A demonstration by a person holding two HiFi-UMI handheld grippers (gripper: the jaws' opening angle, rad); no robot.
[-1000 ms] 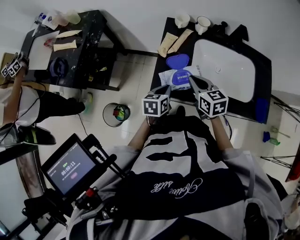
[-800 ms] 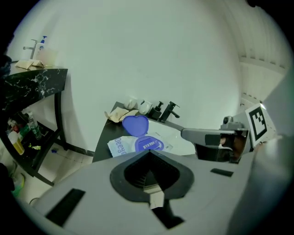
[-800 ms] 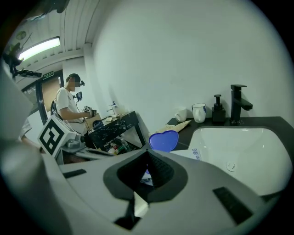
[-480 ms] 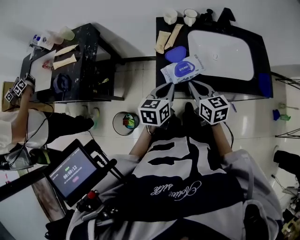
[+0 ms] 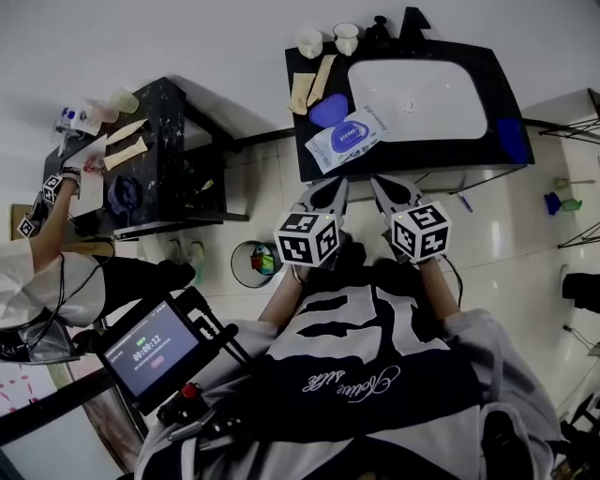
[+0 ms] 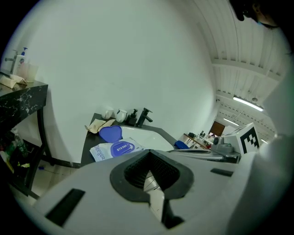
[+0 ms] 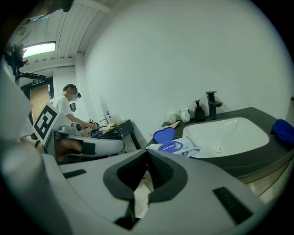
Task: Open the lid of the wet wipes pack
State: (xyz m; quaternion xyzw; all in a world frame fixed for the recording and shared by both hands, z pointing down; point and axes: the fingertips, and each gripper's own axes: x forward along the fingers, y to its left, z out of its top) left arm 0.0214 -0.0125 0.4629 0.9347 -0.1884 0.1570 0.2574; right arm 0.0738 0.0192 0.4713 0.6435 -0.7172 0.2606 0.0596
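Two grippers short of the wipes pack, both closed on nothing

At the far left of the head view another person (image 5: 28, 272) leans toward a dark side counter (image 5: 178, 122) strewn with small things. A round waste bin (image 5: 255, 263) stands on the tiled floor (image 5: 525, 234) between that and the sink counter (image 5: 441, 156).

The left gripper (image 6: 148, 153) is held out over the floor, just short of the sink counter's front edge. Its fingers are pressed together at the tips with nothing between them.

Ahead of it the wet wipes pack (image 5: 343, 142) lies flat on the left part of the sink counter, just beside the white basin (image 5: 417, 98). Its blue oval lid (image 5: 348, 134) lies flat on the pack. Just behind the pack sits a blue heart-shaped thing (image 5: 328, 110). At the back stand two pale cups (image 5: 310, 42) and a black tap (image 5: 412, 21).

The right gripper (image 7: 147, 152) is level with the left one and apart from the pack, its fingers likewise closed tip to tip and empty. A blue thing (image 5: 507, 139) sits at the counter's right end.
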